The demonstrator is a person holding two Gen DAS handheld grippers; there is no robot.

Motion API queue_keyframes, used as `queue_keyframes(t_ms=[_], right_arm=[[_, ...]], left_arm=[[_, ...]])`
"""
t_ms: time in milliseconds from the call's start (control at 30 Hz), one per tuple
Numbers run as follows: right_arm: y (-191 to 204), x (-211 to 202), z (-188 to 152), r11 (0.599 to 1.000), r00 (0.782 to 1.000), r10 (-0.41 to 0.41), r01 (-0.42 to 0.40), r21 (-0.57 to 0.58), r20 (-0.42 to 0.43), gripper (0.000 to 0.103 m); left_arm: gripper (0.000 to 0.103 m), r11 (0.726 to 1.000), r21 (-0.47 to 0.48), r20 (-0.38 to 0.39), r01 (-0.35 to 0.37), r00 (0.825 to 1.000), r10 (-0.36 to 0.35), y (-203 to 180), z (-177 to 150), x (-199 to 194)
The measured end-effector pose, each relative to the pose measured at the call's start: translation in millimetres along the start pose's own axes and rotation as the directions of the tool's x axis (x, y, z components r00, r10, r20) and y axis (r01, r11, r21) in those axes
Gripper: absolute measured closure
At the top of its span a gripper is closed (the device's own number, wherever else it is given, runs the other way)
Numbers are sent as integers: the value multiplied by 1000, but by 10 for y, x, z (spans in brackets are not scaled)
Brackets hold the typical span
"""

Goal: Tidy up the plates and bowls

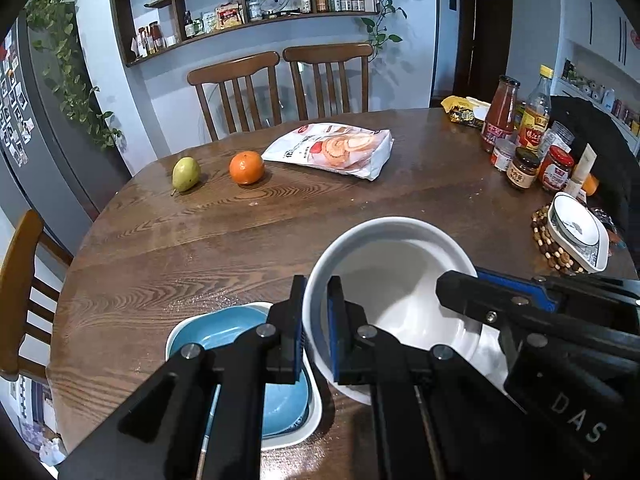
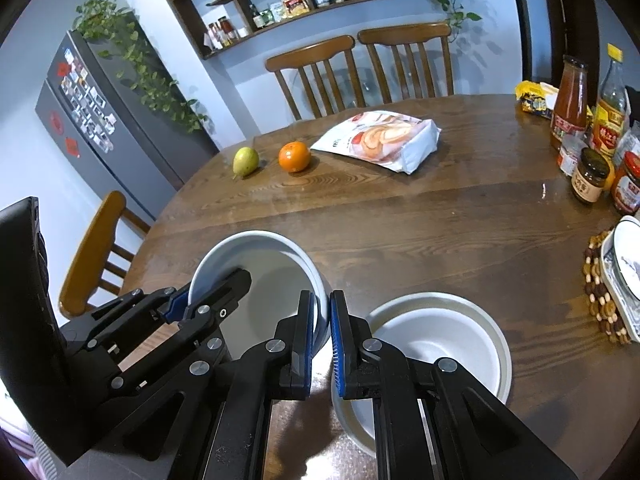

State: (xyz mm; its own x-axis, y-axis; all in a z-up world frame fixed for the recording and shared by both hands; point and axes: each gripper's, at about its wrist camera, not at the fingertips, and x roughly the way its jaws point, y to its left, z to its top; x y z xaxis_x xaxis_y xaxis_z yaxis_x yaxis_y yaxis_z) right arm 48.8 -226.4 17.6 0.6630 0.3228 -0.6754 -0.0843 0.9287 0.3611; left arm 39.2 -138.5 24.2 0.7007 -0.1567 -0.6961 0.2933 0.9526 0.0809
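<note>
Both grippers, left point(image 1: 316, 328) and right point(image 2: 323, 340), pinch opposite rims of our white bowl point(image 1: 384, 280), held above the counter point(image 1: 240, 232); uneven lifting could tip it.

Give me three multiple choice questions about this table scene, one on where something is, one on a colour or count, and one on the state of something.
1. Where is the orange on the table?
A. Between the pear and the snack bag
B. Inside the white bowl
C. Beside the jars

2. What colour is the dish under the left tongs?
A. Red
B. Blue
C. Green

3. What are the right tongs doing?
A. Open above the orange
B. Shut on the white bowl's rim
C. Shut on the pear

Answers:
1. A, the orange lies with the pear on one side and the bag on the other.
2. B, the left view shows a blue dish below the fingers.
3. B, both pads clamp the bowl's wall, as the left tongs do opposite.
</note>
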Motion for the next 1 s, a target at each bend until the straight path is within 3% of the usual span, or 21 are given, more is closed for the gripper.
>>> queue_keyframes(t_ms=[1000], right_arm=[[-252,-516,-283,996,996,-52,46,77,75,91]], left_arm=[[96,994,95,38,52,998,-56,-486,-89,-298]])
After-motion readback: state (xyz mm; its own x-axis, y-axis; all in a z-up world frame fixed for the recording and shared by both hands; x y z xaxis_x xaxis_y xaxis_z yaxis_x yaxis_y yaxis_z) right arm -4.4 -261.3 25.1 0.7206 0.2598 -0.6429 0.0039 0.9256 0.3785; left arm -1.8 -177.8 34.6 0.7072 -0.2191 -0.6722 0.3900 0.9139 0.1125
